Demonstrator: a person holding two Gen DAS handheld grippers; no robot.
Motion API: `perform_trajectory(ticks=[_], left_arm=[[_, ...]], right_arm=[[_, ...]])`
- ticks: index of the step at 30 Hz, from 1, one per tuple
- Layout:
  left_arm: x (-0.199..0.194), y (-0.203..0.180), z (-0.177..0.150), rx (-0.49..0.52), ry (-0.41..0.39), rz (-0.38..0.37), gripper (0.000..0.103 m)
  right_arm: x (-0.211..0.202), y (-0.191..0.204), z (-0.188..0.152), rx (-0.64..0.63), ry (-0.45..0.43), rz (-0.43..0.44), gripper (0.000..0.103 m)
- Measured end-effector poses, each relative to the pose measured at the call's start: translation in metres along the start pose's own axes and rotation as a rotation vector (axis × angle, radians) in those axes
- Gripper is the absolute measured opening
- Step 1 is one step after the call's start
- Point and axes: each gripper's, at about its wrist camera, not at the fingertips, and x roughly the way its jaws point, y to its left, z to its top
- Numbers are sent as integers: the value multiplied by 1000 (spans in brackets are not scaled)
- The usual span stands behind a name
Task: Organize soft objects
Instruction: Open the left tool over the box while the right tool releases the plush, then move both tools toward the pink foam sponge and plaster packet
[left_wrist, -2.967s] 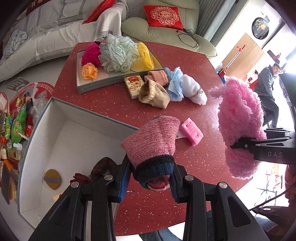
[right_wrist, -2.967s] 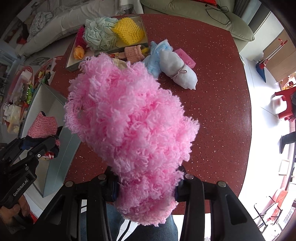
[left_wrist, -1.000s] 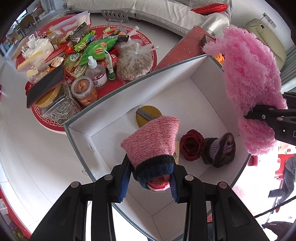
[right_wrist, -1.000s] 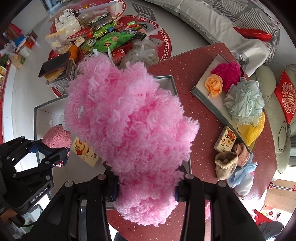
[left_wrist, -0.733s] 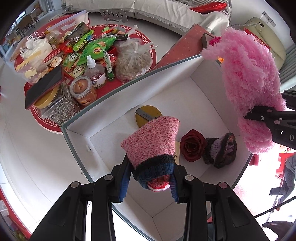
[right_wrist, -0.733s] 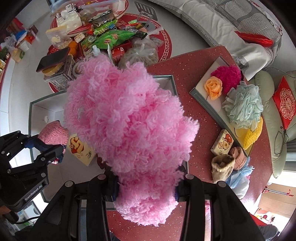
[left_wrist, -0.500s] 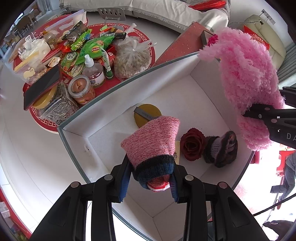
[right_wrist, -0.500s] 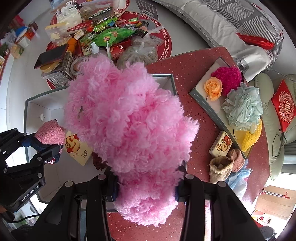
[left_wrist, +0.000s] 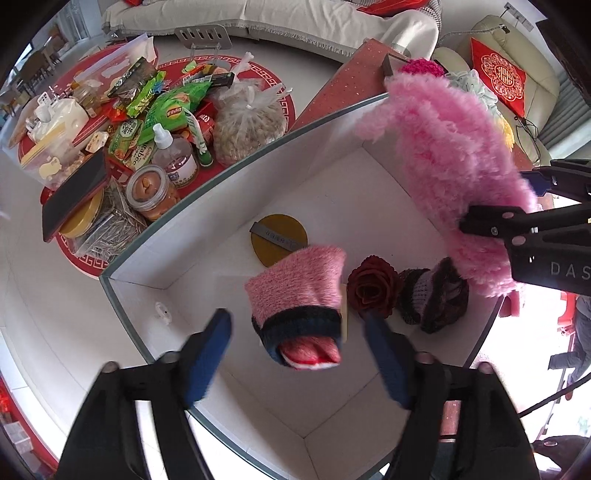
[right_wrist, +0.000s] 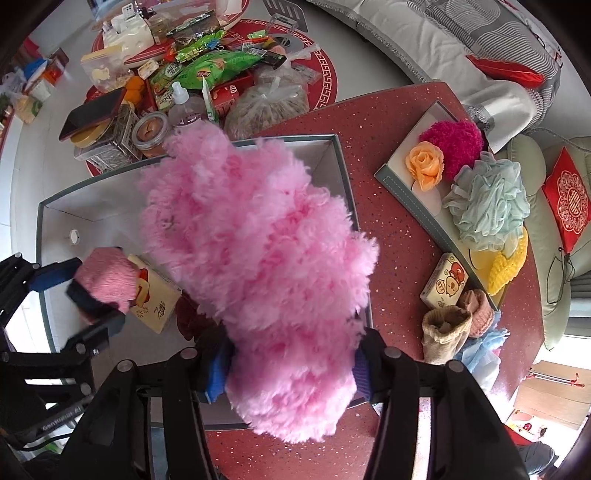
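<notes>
White box (left_wrist: 229, 184) rim w/ free corner

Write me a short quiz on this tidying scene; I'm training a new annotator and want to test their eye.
1. True or false: the left hand-held gripper is clamped on the pink sock.
2. What lies next to the dark red rose inside the white box? A) dark knitted piece B) an orange rose C) a yellow knit
3. Where does the light blue pouf sit?

Key
1. False: its jaws have just been opening, and the sock is loose between them, touching neither pad.
2. A
3. On the tray on the red table.
</notes>
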Motion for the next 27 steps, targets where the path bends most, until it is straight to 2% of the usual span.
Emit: perform_trajectory(ticks=[1, 2, 3, 4, 9, 12, 16, 19, 27], left_arm=[[-2, -2, 1, 3, -7, 6, 103], [-3, -3, 2, 5, -15, 17, 103], [-4, -5, 3, 8, -19, 24, 103], [-5, -6, 4, 11, -23, 28, 103], [-2, -12, 12, 18, 15, 56, 103], [-1, -19, 14, 33, 37, 31, 103], [-1, -38, 14, 97, 61, 28, 103], [-2, -58, 14, 156, 70, 23, 103], [-7, -116, 12, 294, 99, -1, 103]], right_arm=[[0, -1, -1, 6, -1, 8, 84], [0, -2, -1, 12, -1, 20, 91], [-1, -3, -2, 19, -4, 36, 94], [-2, -4, -3, 28, -15, 49, 103], [-10, -18, -12, 109, -58, 112, 103], [-19, -32, -25, 177, -88, 119, 103], [-26, -61, -57, 283, -113, 100, 103], [-26, -83, -91, 377, -117, 43, 103], [11, -128, -180, 631, 17, 58, 103]])
